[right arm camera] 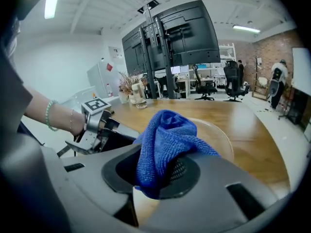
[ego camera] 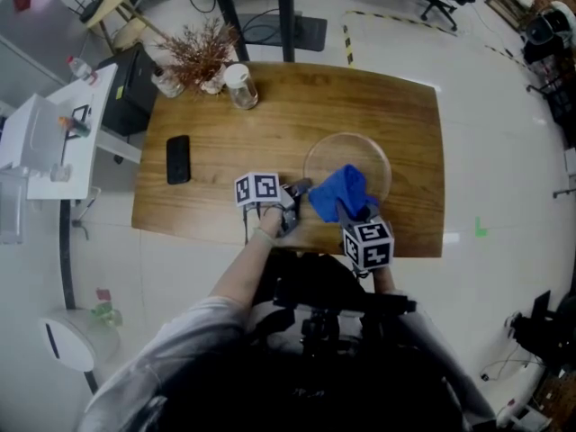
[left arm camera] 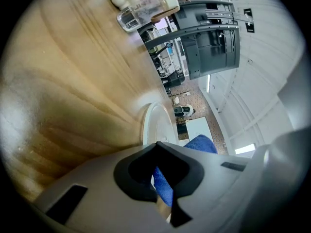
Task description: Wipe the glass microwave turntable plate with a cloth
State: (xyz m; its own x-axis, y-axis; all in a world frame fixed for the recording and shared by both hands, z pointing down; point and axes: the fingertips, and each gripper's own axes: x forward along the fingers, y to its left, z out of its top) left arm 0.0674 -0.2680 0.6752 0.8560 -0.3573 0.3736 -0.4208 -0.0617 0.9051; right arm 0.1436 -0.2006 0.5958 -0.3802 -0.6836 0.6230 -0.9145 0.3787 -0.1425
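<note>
Wooden table: being viewed from above, person standing at its near edge.

Glass turntable plate: lying flat, right of centre, close to the near edge.

Blue cloth: being pressed in a bunch onto the plate's near rim. It is being pinched between the jaws of the right gripper, folds bulging up from between them.

Left gripper: being held low at the near edge, just beside the plate's left rim, pointing toward the cloth. Jaw tips are being kept together right at the rim. A grip on the glass cannot be confirmed.

Black phone: lying flat toward the left edge.

Clear jar and dried plant: standing at the far left corner.
</note>
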